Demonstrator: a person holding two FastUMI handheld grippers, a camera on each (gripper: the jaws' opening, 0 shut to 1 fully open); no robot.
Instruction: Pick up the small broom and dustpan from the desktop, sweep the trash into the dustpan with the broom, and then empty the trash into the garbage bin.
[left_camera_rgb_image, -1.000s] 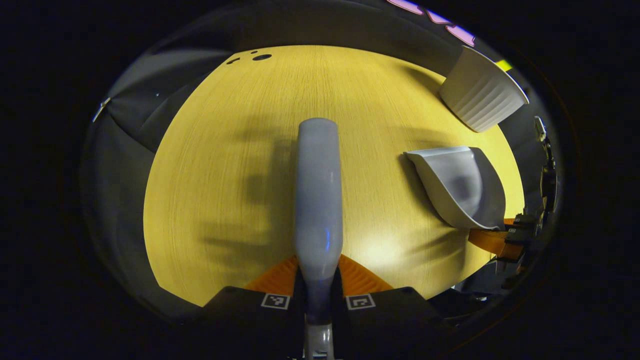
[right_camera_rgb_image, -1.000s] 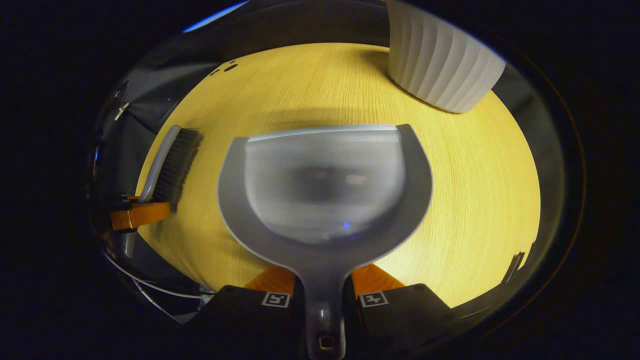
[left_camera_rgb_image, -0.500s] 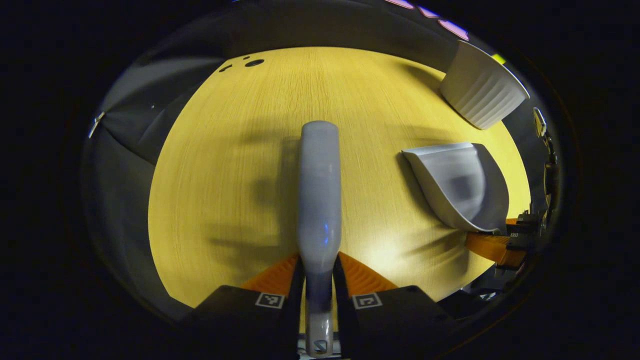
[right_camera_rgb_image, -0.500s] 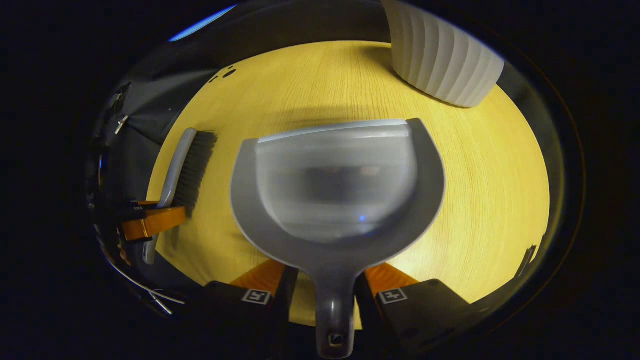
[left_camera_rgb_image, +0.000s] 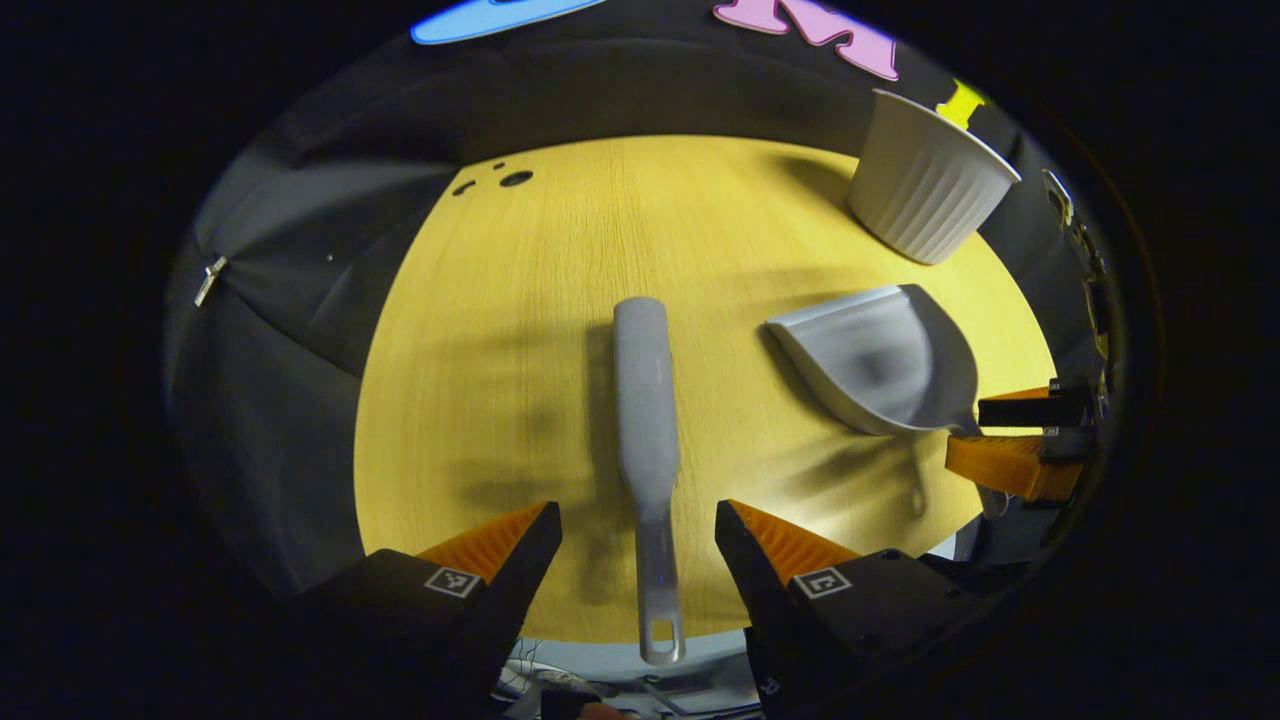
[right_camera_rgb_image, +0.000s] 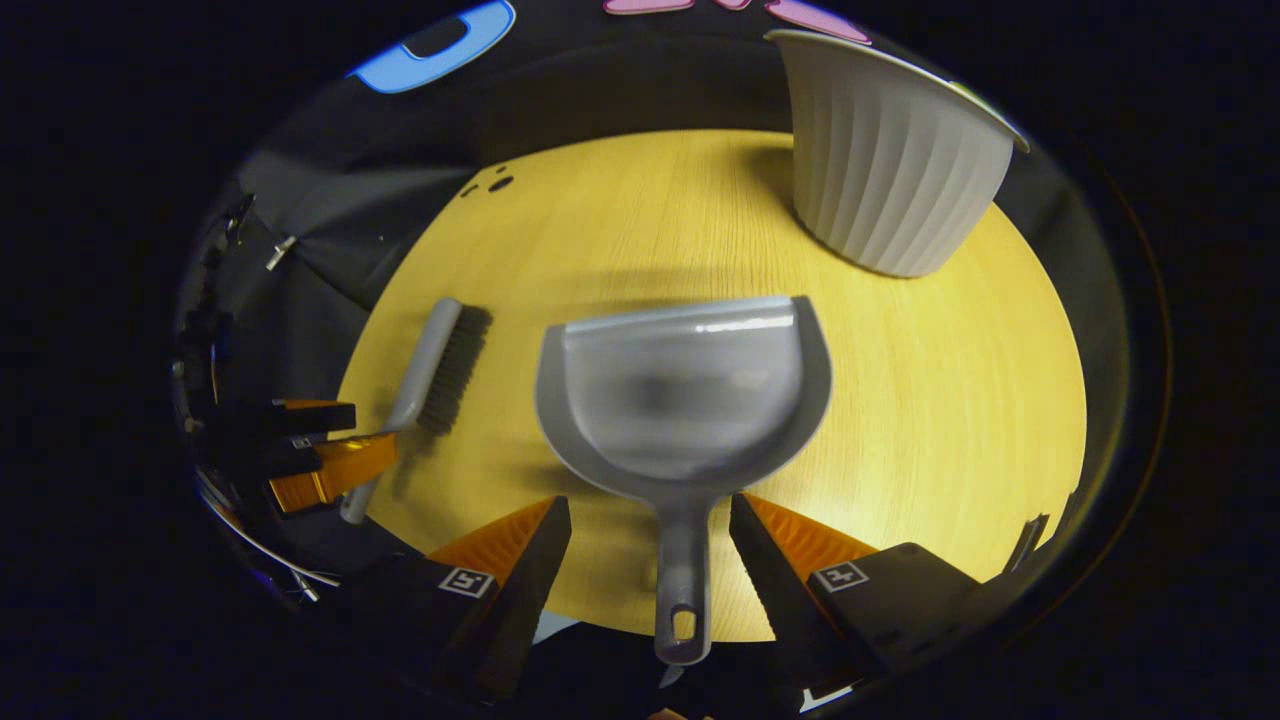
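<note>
Left hand-held gripper (left_camera_rgb_image: 637, 530): fingers apart; the broom handle lies in the gap between them and touches neither finger
Right hand-held gripper (right_camera_rgb_image: 650, 525): fingers apart; the dustpan handle runs between them, with a gap on each side
Broom (left_camera_rgb_image: 645, 400): lying on the table (left_camera_rgb_image: 520, 350), back side up in the left gripper view; in the right gripper view its dark bristles point toward the dustpan; the end of the handle reaches past the near table edge
Dustpan (right_camera_rgb_image: 685, 395): resting on the table, open mouth away from the right hand-held gripper; just beside the broom, not touching it
Garbage bin (right_camera_rgb_image: 885, 170): white, ribbed, upright on the far right part of the table; near the dustpan mouth but apart from it
</note>
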